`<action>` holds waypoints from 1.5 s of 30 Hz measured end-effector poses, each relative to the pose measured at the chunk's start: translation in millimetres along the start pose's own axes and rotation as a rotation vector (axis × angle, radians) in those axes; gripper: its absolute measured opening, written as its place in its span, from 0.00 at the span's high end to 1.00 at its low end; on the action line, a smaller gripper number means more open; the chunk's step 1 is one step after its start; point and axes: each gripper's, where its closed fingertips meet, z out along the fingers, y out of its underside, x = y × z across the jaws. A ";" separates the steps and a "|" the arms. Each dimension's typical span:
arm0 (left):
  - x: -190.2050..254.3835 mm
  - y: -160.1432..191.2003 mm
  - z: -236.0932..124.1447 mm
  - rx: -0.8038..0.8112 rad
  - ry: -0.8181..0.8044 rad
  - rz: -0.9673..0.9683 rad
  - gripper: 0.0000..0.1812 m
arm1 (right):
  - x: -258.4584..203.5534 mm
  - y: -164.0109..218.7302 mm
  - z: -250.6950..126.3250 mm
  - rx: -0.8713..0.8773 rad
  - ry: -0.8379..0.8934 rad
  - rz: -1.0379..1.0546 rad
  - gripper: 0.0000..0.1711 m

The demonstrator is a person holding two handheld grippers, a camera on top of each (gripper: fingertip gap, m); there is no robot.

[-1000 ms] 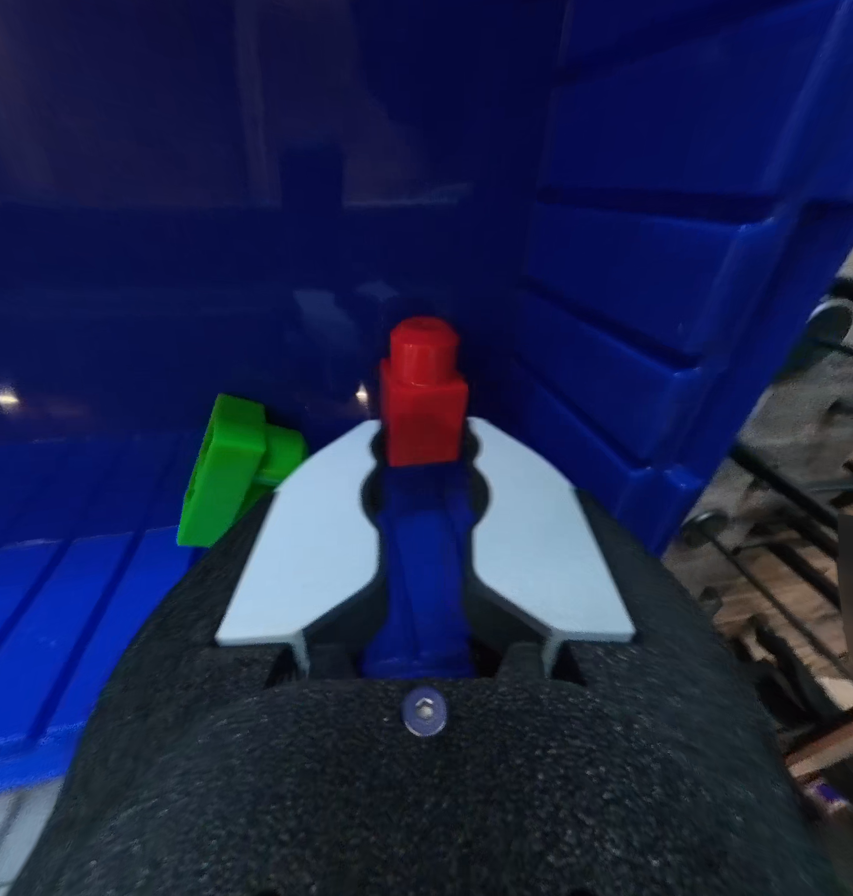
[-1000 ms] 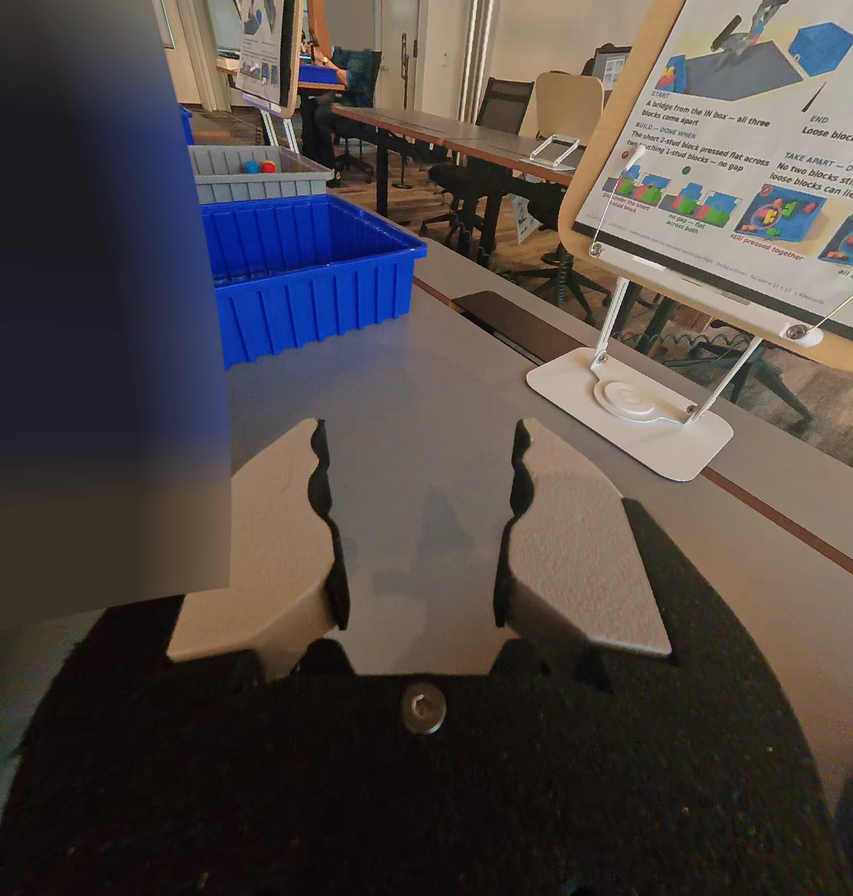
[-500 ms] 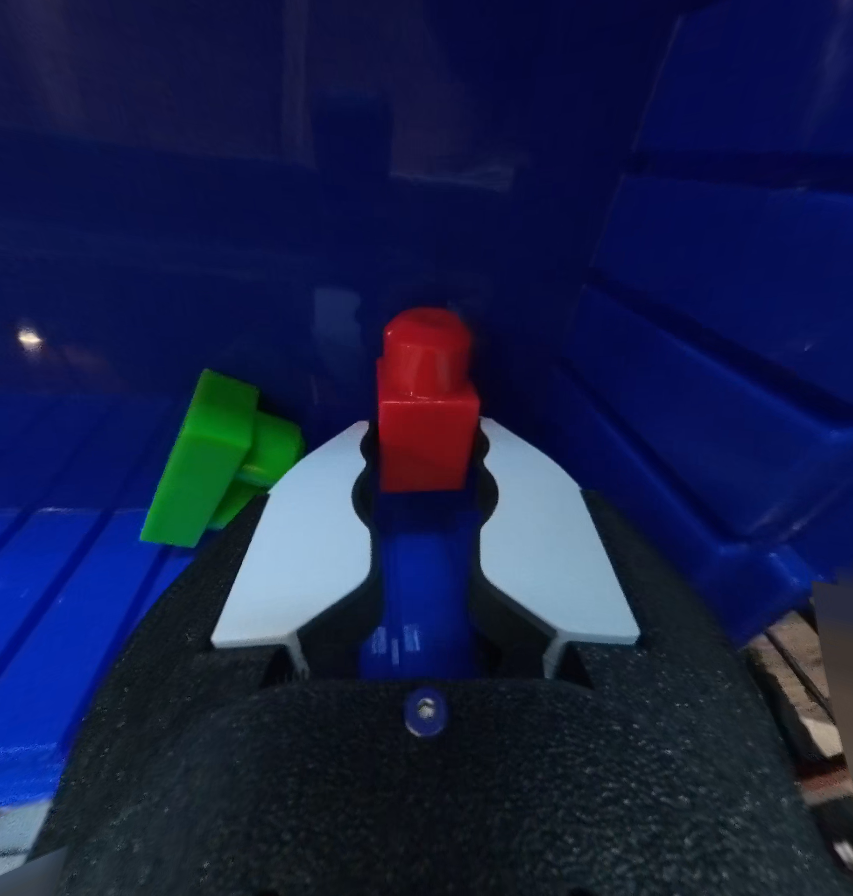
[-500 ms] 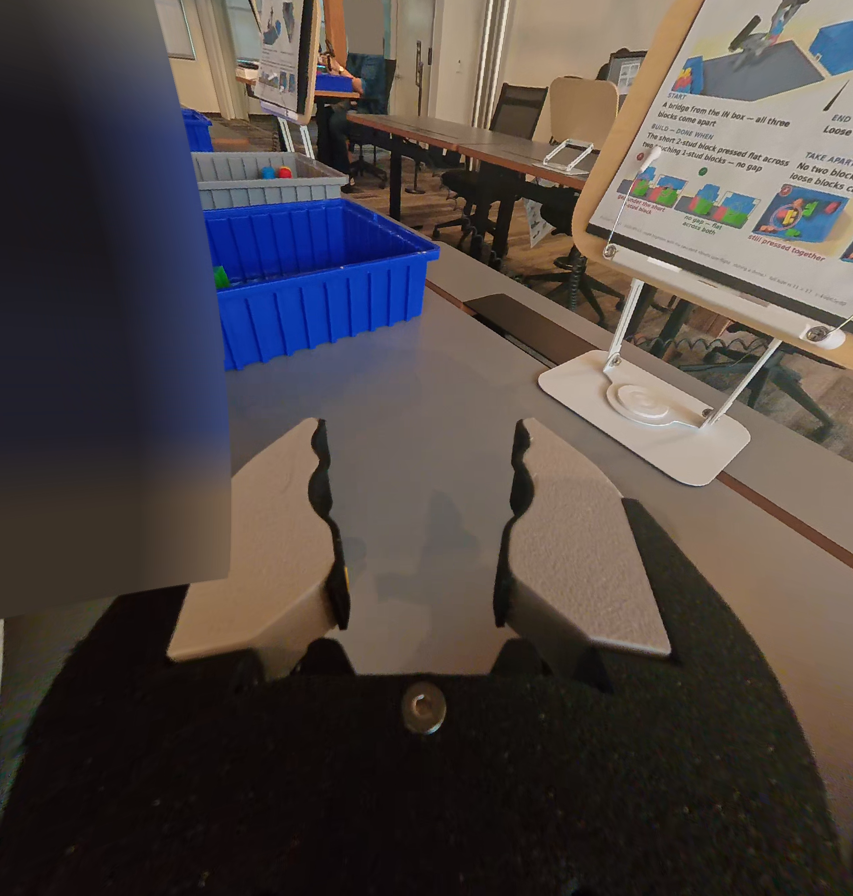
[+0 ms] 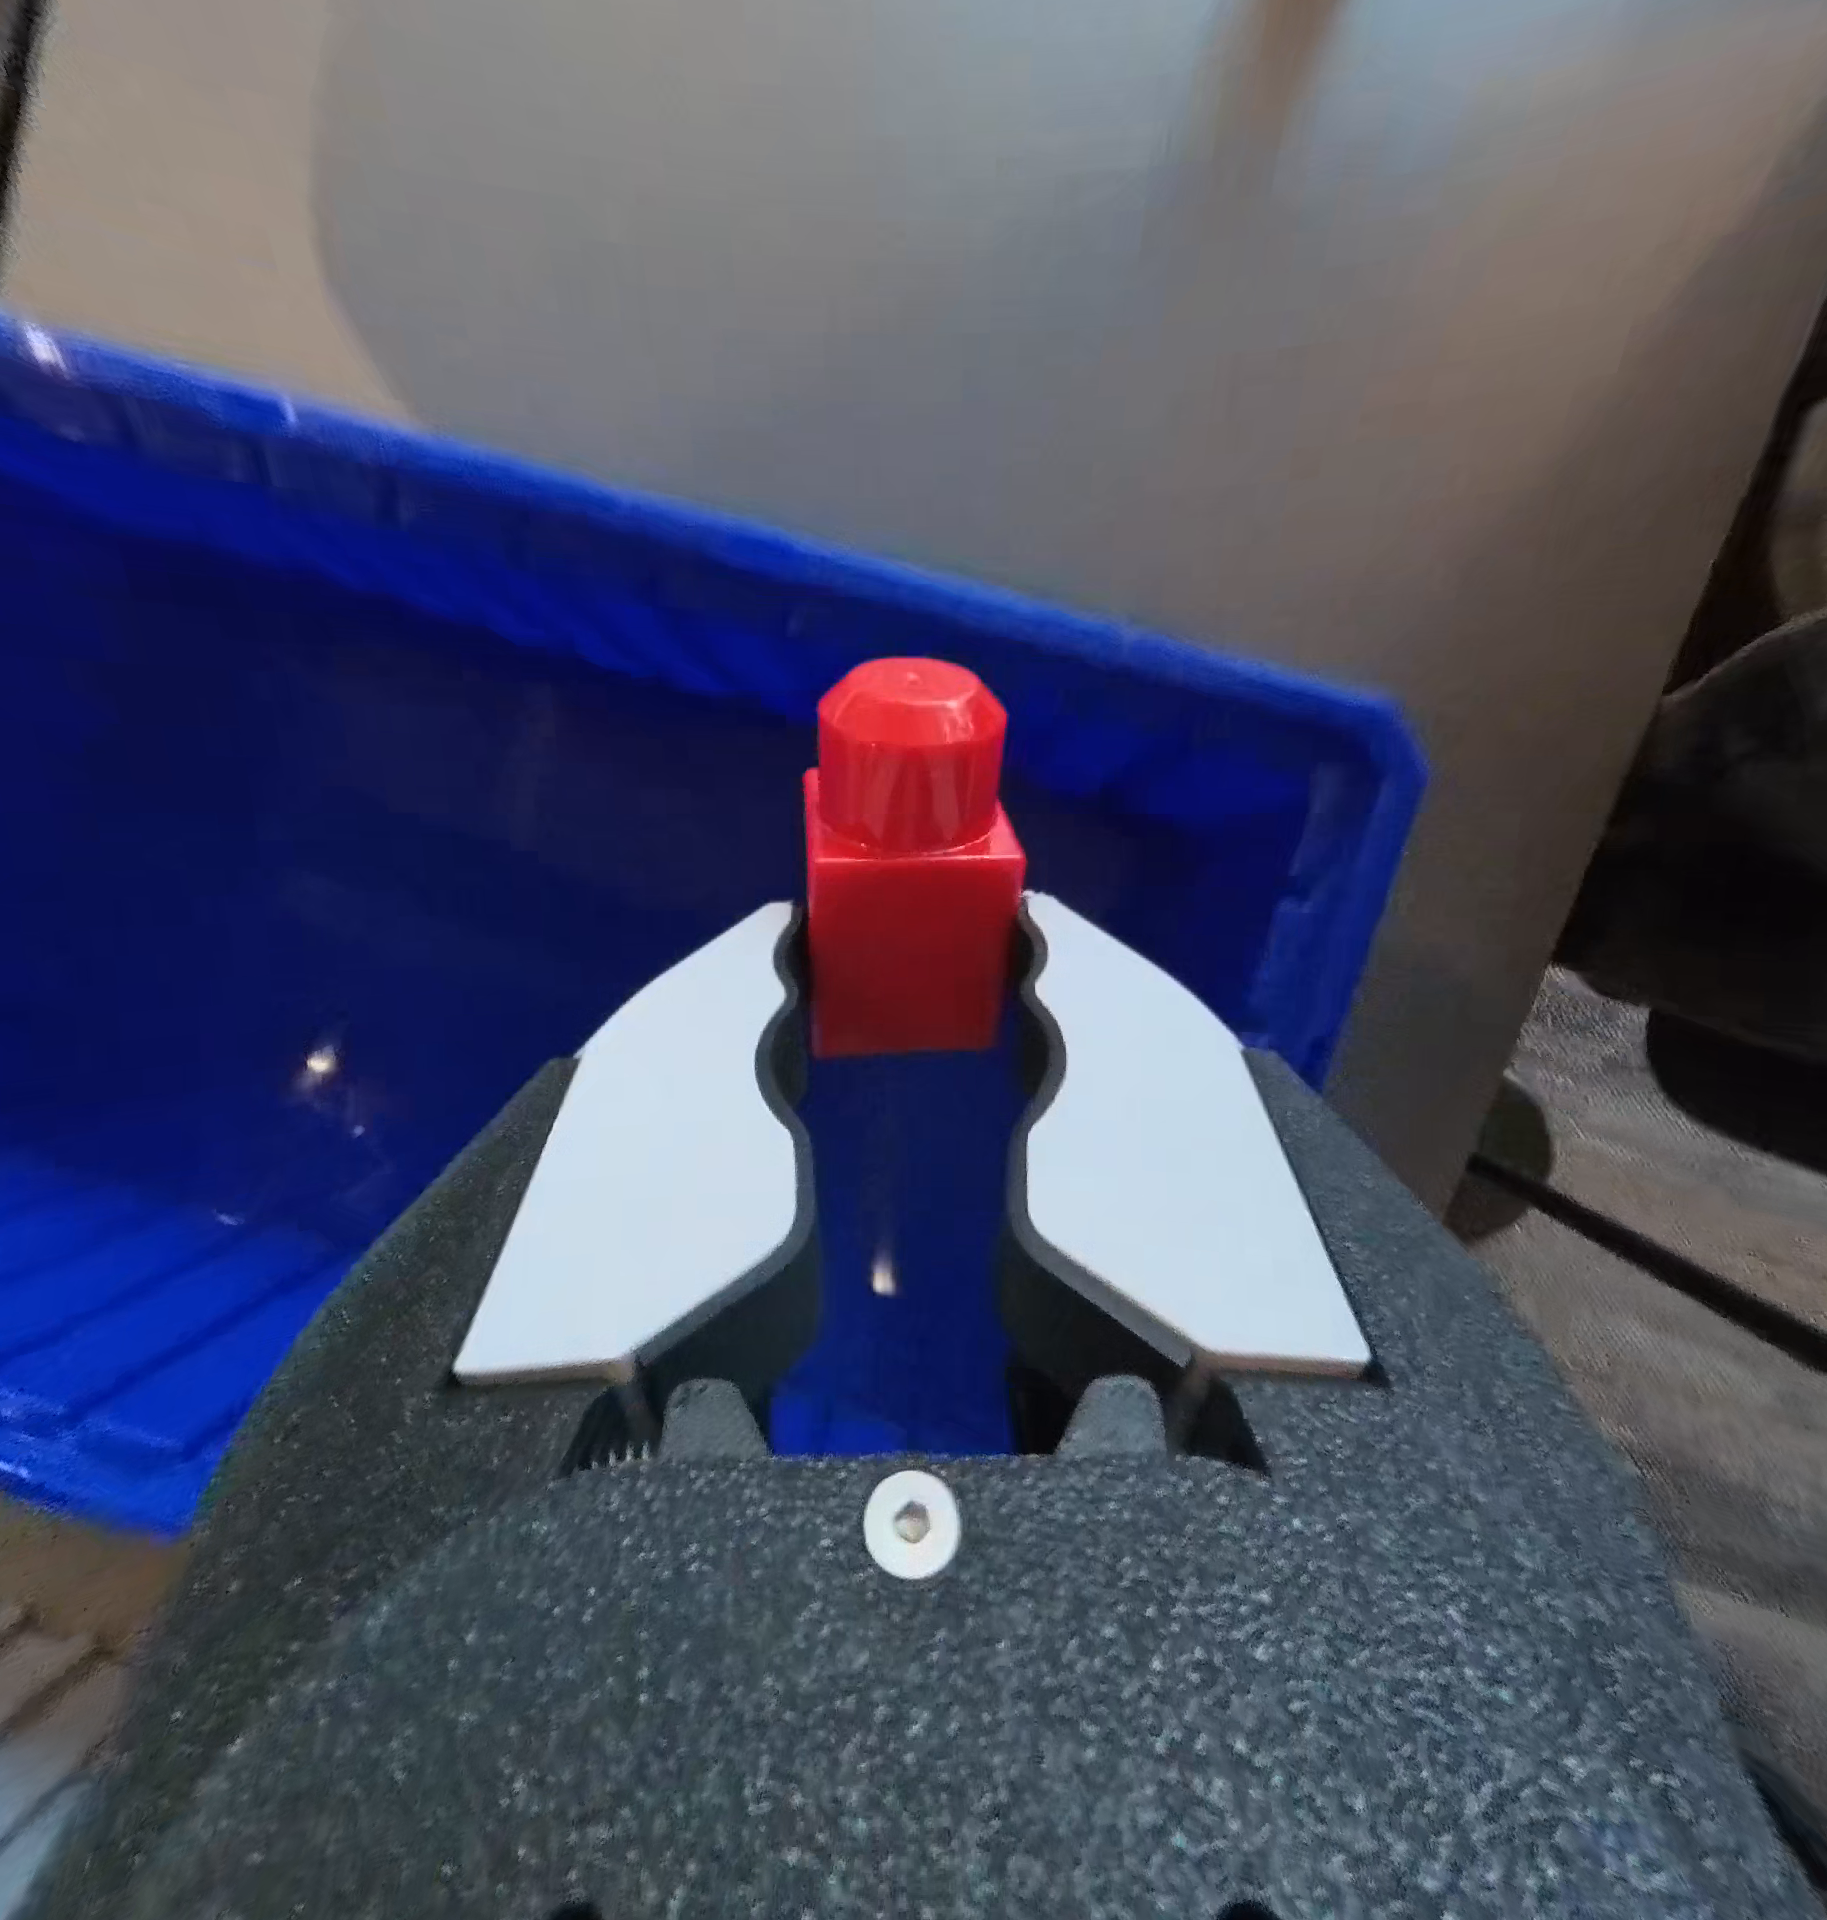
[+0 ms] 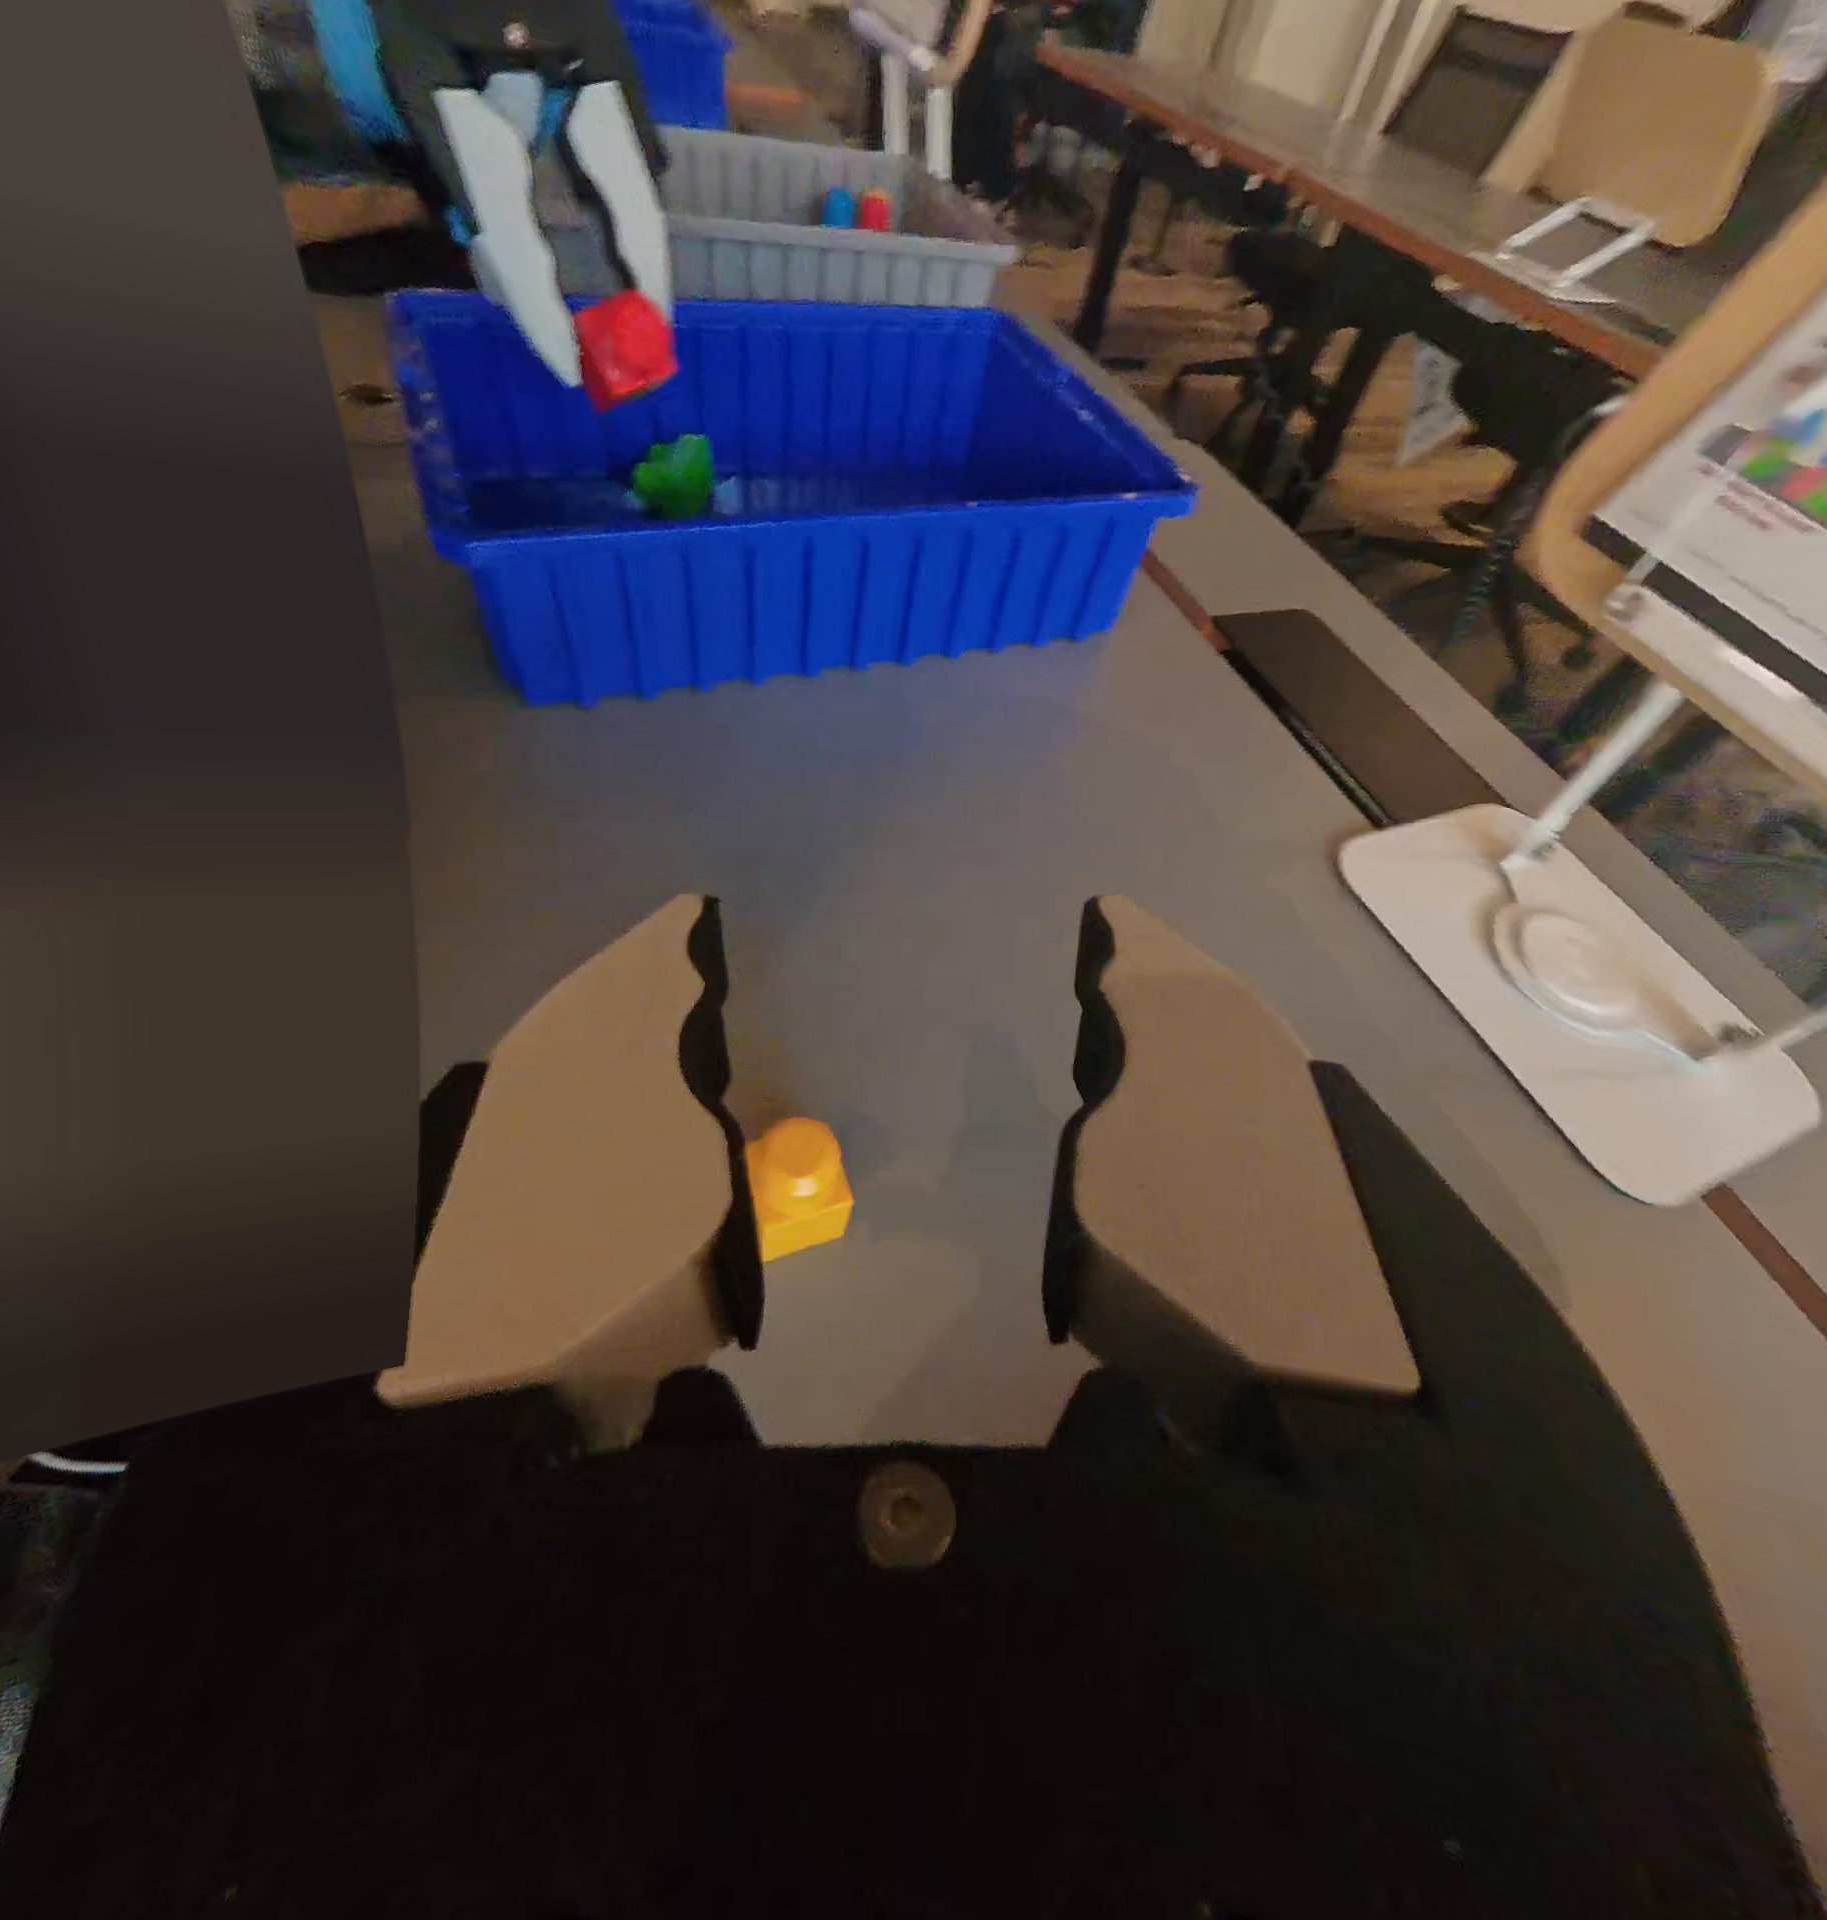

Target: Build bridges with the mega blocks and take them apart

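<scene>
In the left wrist view, a small red one-stud plastic block [image 5: 911,894] is held between the tips of the left gripper [image 5: 911,961], whose two pale fingers are closed narrowly on its sides. Only the lower part of the block is clamped, and the stud points away from the camera. Behind it the blue ribbed plastic bin [image 5: 1345,831] is seen. The block could be twisted out or dropped back into the bin if the rim is touched.

In the right wrist view, the right gripper [image 6: 901,1049] is held wide apart and empty above the grey table [image 6: 888,810]. A small orange one-stud block [image 6: 800,1190] stands on the table just beside its left finger and could be knocked aside by it. A green block [image 6: 673,476] lies in the bin, under the lifted red block.
</scene>
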 end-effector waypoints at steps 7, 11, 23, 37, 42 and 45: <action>41.7 -82.5 3.2 0.182 -0.021 0.054 0.80 | -47.8 -23.7 22.4 -0.116 -0.217 -0.148 0.63; 76.6 -125.9 11.0 0.278 0.021 0.113 0.80 | -70.9 -35.3 35.2 -0.148 -0.296 -0.236 0.65; 161.1 -216.2 59.1 0.396 0.135 0.217 0.80 | -109.2 -48.5 37.9 -0.246 -0.413 -0.447 0.72; 167.6 -243.8 82.8 0.481 0.052 0.179 0.63 | -89.1 -13.2 7.3 -0.424 -0.380 -0.533 0.84; 149.7 -234.9 66.8 0.623 -0.014 0.069 0.62 | -57.2 46.0 -3.2 -0.710 -0.377 -0.458 0.84; 138.5 -224.2 50.3 0.700 -0.058 0.015 0.66 | -41.3 82.0 -3.4 -0.835 -0.364 -0.418 0.84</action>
